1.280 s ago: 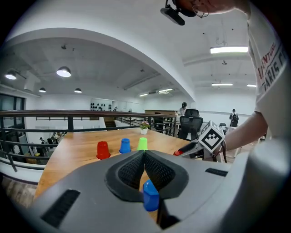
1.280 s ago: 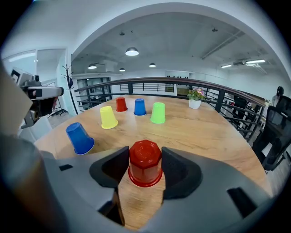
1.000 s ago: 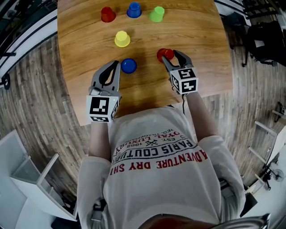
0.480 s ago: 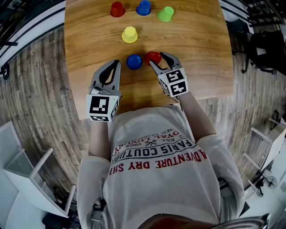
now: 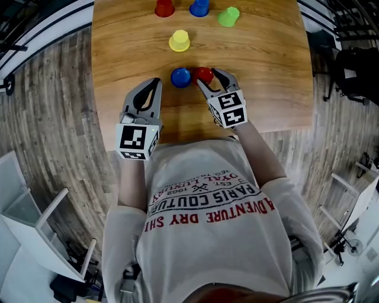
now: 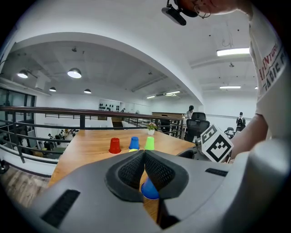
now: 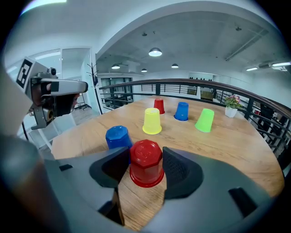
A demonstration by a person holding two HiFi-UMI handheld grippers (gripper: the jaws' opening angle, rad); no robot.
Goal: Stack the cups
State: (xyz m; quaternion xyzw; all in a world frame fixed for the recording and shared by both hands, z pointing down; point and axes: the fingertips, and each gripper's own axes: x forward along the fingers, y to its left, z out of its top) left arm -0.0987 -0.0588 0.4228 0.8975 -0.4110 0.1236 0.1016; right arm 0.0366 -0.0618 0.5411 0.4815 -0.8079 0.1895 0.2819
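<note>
In the head view, your right tool (image 5: 208,77) has its jaws well apart but closed on the red cup (image 5: 204,74), which stands upside down on the bench (image 5: 266,71), just beside the nearer blue cup (image 5: 180,77). Your left tool (image 5: 155,84) rests a little to the left of that pair with its jaws together and nothing in them. The yellow cup (image 5: 179,40) stands further up, and the far red cup (image 5: 164,7), far blue cup (image 5: 199,7) and green cup (image 5: 228,16) make a row at the far edge. In the left gripper view, the pads meet at their tips, and the nearer blue cup (image 6: 149,190) shows only through the gap below them, beyond the tool and not in it. In the right gripper view, both pads lie against the wall of the red cup (image 7: 146,161), about halfway up. These cups look like thin, light plastic with a smooth, tapering wall, so I think they will bend under a hard squeeze and may slip upward out of the pads. The closed top (it has eight sides) is probably the stiffest part, so take hold just below it with only gentle pressure.
</note>
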